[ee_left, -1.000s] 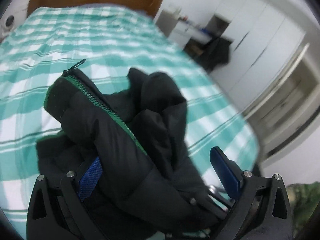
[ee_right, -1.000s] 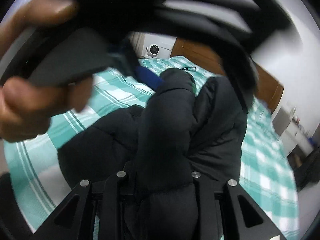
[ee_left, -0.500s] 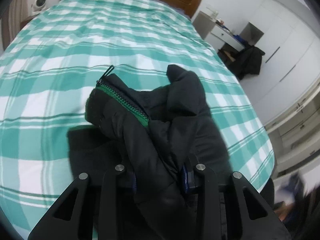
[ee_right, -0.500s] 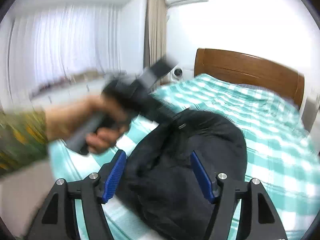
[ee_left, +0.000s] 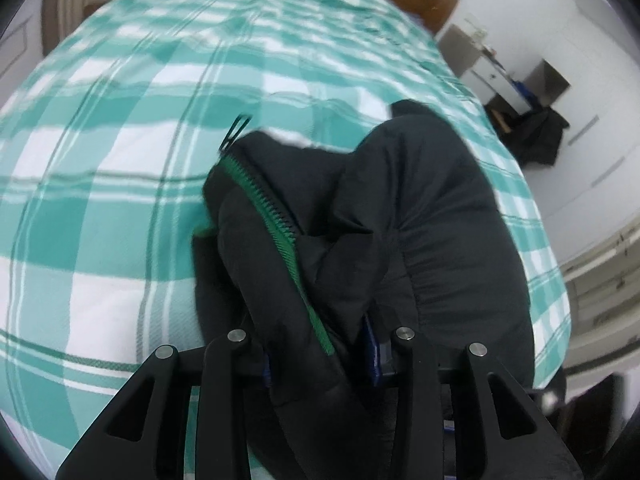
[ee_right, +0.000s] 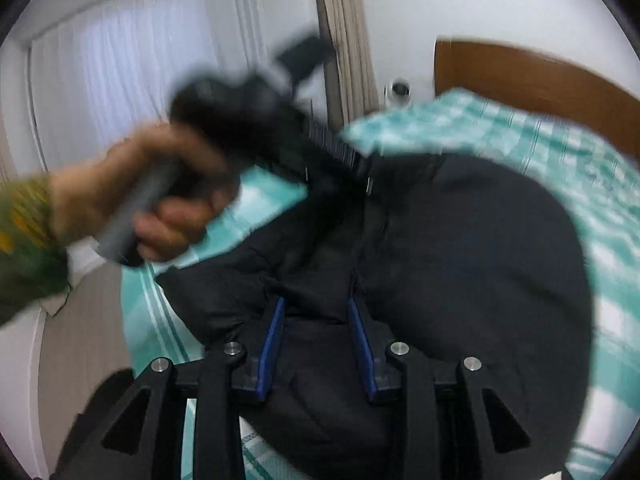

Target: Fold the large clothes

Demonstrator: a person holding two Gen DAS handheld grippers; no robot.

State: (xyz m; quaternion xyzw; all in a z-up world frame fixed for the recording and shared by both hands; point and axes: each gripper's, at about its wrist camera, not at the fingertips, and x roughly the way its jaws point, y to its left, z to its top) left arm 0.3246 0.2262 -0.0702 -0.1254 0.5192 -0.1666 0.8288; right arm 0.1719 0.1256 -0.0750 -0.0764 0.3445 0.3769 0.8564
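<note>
Bedroom light falls on a bed [ee_left: 120, 184] spread with a teal-and-white checked cover, its wooden headboard [ee_right: 540, 80] at the far end. On this cover, near the foot edge of the bed, lies the black padded jacket [ee_left: 420, 208], bunched into a rumpled heap with its green zipper [ee_left: 276, 224] running down the front fold (the metal pull pokes up at the top of it). The left gripper [ee_left: 320, 360] pinches a thick fold of the jacket beside the zipper, its blue pads almost buried in the fabric. The right gripper [ee_right: 316, 340] has its blue fingers [ee_right: 274, 344] set close on either side of another bunch of the jacket; the cloth fills the gap between them, gripped at the near edge of the heap. In the right wrist view the person's left hand [ee_right: 160, 200], blurred, holds the handle of the other tool above the jacket's far side. A dark garment [ee_left: 540, 136] sits by white cabinets beyond the bed's right edge.
</note>
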